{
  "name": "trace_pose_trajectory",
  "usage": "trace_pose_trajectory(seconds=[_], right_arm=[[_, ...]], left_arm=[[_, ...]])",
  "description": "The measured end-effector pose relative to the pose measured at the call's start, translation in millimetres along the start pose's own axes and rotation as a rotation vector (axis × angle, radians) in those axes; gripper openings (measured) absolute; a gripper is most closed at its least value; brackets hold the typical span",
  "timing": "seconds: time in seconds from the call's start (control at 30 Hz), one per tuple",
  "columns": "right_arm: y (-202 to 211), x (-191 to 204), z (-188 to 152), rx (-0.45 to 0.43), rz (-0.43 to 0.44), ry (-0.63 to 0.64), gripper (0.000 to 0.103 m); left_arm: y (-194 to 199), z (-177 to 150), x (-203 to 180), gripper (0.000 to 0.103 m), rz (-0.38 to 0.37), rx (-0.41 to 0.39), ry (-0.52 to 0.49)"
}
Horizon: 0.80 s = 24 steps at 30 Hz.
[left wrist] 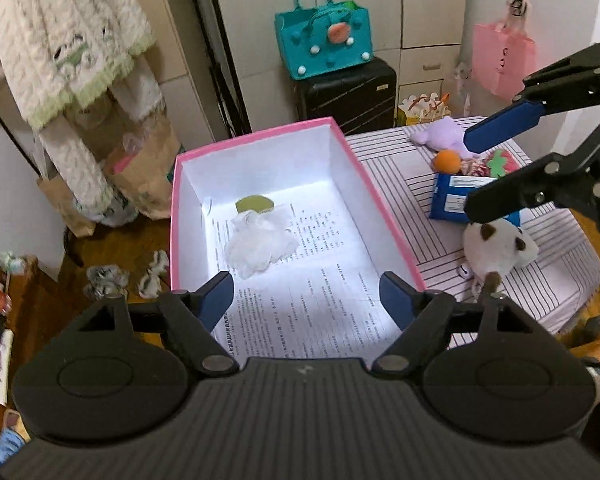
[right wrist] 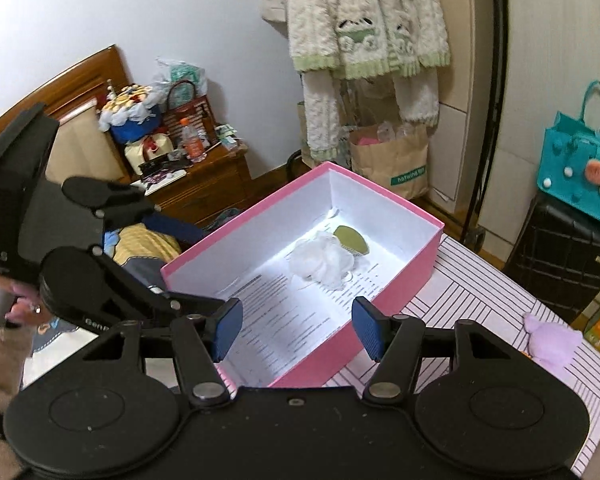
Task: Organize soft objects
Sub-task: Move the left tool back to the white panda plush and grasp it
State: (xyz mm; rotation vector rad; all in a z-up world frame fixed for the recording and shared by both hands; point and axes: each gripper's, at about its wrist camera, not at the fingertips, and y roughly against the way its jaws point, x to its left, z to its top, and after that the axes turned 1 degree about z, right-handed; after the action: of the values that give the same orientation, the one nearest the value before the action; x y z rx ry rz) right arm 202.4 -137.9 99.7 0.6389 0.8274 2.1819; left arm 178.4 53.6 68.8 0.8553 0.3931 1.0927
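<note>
Soft white mesh puff point(left wrist: 260, 246) lies on the floor of the pink-walled cardboard box point(left wrist: 392, 224), on a printed paper sheet point(left wrist: 324, 280) that lines it, and it touches a flat olive-green half-round piece point(left wrist: 254, 203) at the far end. That box stands on the bench, which is covered with a white cloth with thin dark stripes point(left wrist: 404, 196). My left claw point(left wrist: 308, 302) hangs above the near end of the box with its blue pads wide apart and nothing between them. My right claw point(right wrist: 298, 326) also hangs over the box's near end, its pads standing about half open and empty; in the left wrist view it reaches in from the right above the other soft things. These lie on the striped cloth beside the box: a white plush animal with brown ears point(left wrist: 496, 246), a blue packet of tissues point(left wrist: 454, 198), an orange ball point(left wrist: 447, 160), a lilac plush toy point(left wrist: 444, 136) and a red and green knitted piece point(left wrist: 500, 162). Beyond stand a teal felt handbag point(left wrist: 324, 40) on a black suitcase point(left wrist: 348, 94).
</note>
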Motion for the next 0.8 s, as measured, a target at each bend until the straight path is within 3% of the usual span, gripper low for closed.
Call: trace_pose_trajectory(seconds=[0.4, 0.8], right_arm=[[49, 14, -51, -0.053, 0.000, 0.073, 0.070], [75, -15, -129, -0.061, -0.063, -0.023, 0.077]], left_arm=[[23, -14, -40, 0.091, -0.063, -0.011, -0.057], [-1, -19, -110, 0.092, -0.208, 0.027, -0.175]])
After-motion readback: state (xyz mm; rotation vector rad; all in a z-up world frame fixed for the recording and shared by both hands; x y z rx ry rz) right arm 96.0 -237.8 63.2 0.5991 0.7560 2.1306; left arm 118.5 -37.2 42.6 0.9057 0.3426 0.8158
